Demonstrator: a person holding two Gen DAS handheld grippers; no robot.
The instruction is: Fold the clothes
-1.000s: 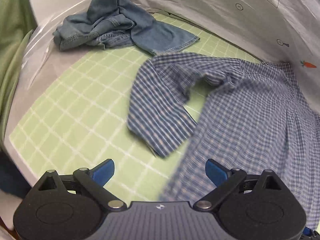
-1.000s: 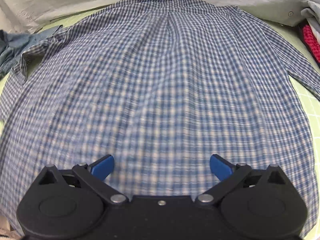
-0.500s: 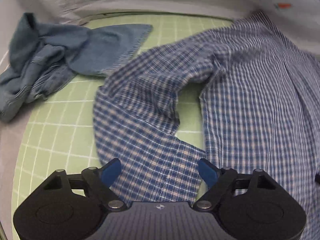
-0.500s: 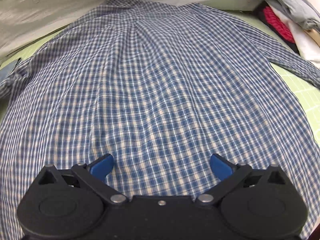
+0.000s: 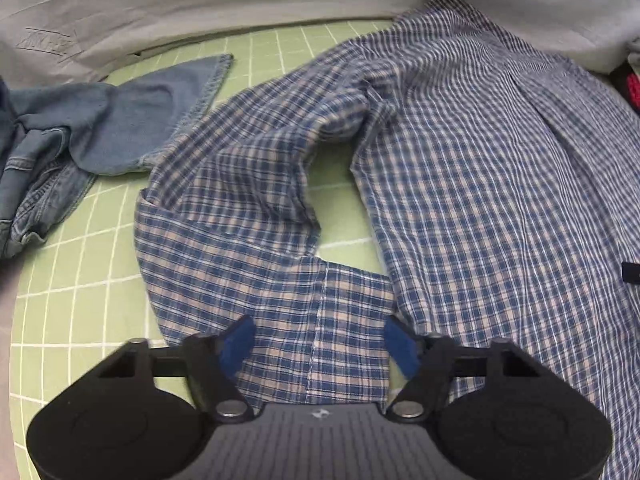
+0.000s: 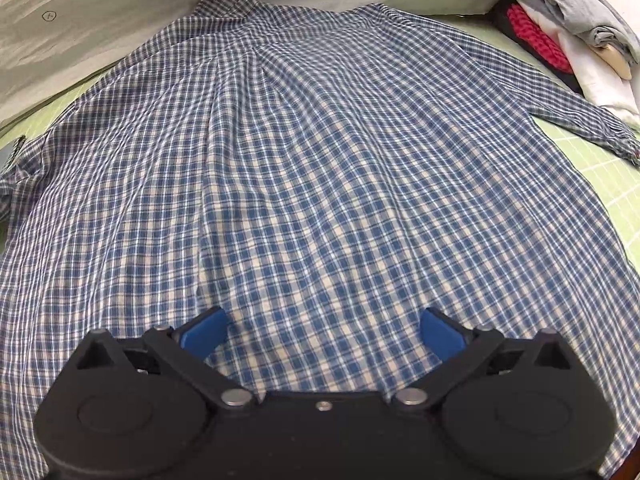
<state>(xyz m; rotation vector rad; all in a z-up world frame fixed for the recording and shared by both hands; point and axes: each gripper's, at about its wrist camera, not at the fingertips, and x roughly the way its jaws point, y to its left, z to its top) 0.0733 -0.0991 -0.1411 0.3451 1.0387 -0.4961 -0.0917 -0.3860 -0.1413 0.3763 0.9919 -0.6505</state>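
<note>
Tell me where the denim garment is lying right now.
In the left wrist view the denim garment lies crumpled at the far left of the green grid mat, its nearest edge tucked just under the plaid shirt's sleeve.

Left gripper, jaws apart, sits at bottom centre over the cuff of the plaid shirt. The sleeve bends toward upper right. Denim garment lies crumpled at left on the green grid mat.

My worktop wears a green gridded mat; the checked shirt lies spread flat across it; crumpled denim sits just left of the shirt's sleeve; a stack of folded clothes rests beyond the shirt's right sleeve.
</note>
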